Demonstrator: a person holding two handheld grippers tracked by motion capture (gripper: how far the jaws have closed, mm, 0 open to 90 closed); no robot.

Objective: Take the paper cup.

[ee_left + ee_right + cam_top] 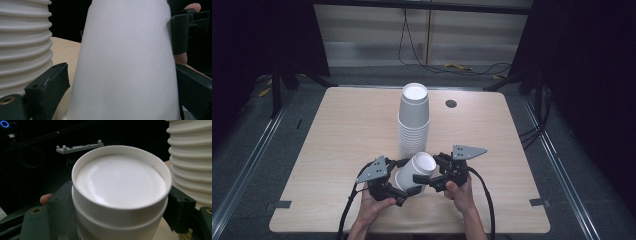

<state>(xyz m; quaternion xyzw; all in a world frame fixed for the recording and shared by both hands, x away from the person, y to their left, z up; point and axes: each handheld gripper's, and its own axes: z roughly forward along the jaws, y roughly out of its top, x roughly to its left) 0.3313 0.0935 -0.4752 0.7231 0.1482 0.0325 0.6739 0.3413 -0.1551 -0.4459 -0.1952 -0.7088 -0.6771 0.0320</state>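
Right gripper view looks along black jaws that squeeze the rim end of a white paper cup (120,195). The right gripper (438,176) holds near the top; the left gripper (404,189) pinches the lower, narrow end. The cup hangs tilted just above the desk (337,150), in front of the tall cup stack (414,120). It looks light, thin and easy to crush, so hold it gently near the stiff rim.

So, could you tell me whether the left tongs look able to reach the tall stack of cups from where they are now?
Probably not yet: the left tongs are shut on the small stack of cups, shared with the right tongs. The tall stack stands close behind.
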